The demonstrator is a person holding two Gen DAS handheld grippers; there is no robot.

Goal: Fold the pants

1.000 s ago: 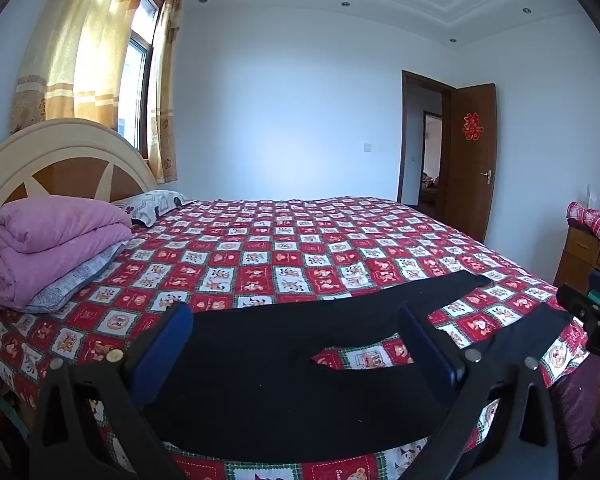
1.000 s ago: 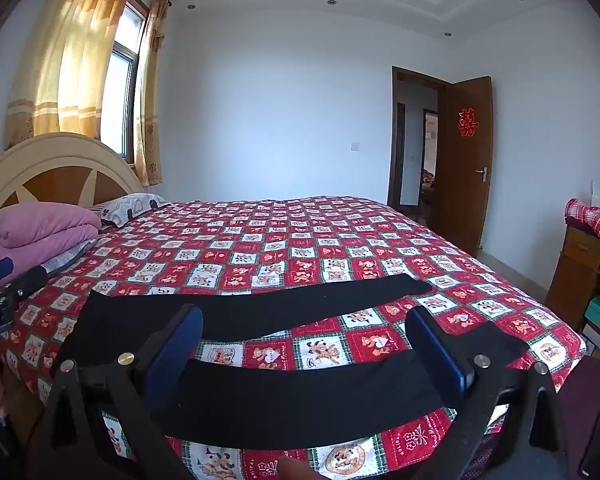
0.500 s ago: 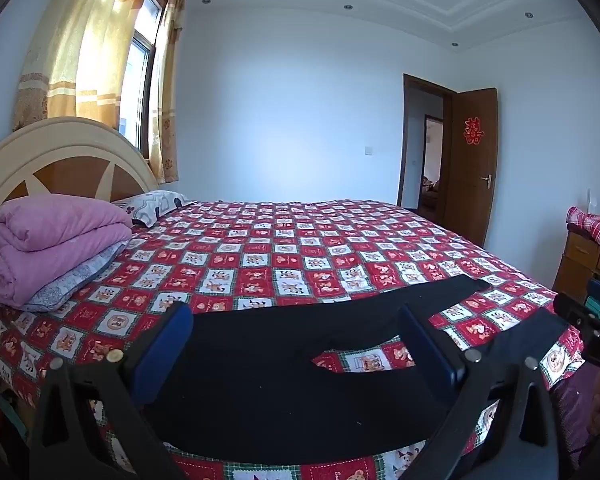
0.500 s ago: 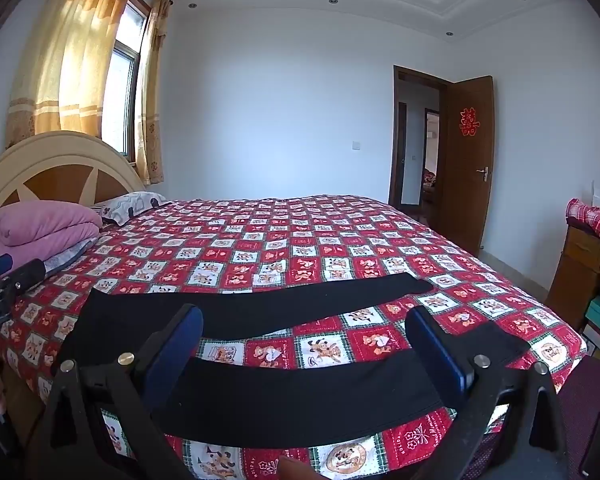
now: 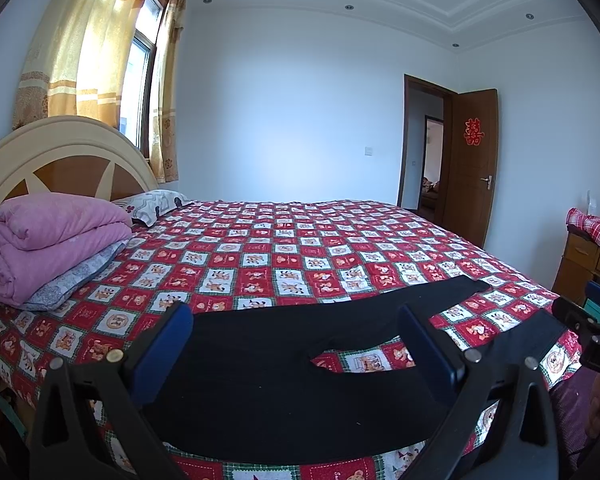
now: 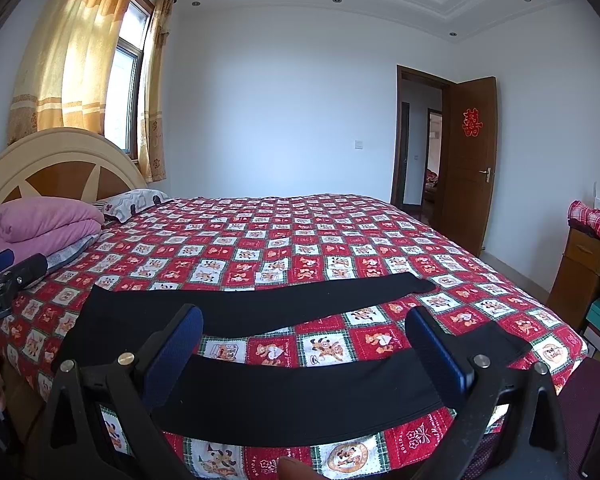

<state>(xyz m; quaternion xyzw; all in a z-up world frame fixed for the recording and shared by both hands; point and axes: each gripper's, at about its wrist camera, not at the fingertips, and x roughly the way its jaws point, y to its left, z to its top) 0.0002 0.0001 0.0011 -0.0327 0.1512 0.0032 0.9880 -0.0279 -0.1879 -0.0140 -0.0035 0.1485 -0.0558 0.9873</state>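
Black pants (image 5: 268,380) lie flat and spread out on the near edge of the bed, waist to the left, both legs running right and apart. In the right wrist view the pants (image 6: 292,388) show both legs with a strip of bedspread between them. My left gripper (image 5: 296,344) is open and empty, held above the waist and crotch part. My right gripper (image 6: 304,344) is open and empty, above the near leg. The right gripper's tip (image 5: 592,316) shows at the left view's right edge; the left gripper's tip (image 6: 8,276) shows at the right view's left edge.
The bed has a red checked cartoon bedspread (image 5: 300,248). A folded pink quilt (image 5: 48,240) and a pillow (image 5: 152,204) lie by the headboard at left. A wooden dresser (image 6: 588,268) stands at right. A door (image 6: 472,160) stands open at the far wall.
Both views have shifted very slightly; the grippers stay open and hover over the pants. The pants have not moved.
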